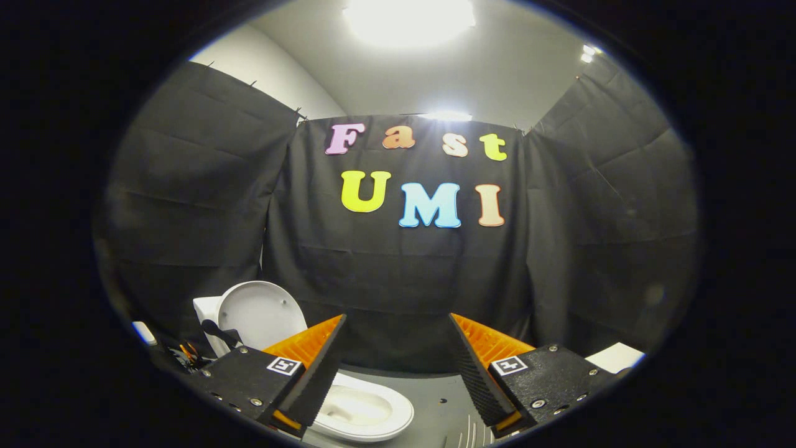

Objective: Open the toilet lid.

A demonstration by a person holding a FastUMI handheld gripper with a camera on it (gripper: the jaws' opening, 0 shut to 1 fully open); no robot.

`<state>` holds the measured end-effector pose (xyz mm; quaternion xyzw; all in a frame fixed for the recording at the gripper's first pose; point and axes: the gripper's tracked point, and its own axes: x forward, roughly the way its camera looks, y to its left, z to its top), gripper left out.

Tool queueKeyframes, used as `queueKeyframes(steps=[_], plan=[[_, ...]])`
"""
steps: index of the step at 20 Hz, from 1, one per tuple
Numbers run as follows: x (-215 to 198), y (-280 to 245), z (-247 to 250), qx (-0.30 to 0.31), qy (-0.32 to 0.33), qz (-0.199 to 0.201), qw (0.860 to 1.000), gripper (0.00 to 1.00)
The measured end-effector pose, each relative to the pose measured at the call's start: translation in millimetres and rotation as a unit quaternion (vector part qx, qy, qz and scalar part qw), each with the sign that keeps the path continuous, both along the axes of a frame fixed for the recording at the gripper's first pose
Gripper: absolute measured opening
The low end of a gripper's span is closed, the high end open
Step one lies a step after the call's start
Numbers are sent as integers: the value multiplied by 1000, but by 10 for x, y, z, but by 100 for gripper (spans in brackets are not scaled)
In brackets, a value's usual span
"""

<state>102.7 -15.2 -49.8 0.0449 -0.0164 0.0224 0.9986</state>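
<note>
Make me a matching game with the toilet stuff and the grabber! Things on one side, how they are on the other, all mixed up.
Things:
1. lid
2. bowl
3. gripper
4. ceiling lamp

States:
A. jaws wide apart, holding nothing
B. glowing bright overhead
C. standing up, already raised
D. uncovered, lying low just beyond the left jaw

Pairs: 1-C, 2-D, 3-A, 4-B

Grey floor (435, 392) carries white toilet (364, 410), lid (261, 314) upright.
</note>
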Motion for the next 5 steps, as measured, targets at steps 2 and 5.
queueKeyframes(steps=[2, 5], plan=[[-85, -81, -17, 8, -2, -3, 1000, 95], [-131, -221, -117, 3, 7, -19, 1000, 95]])
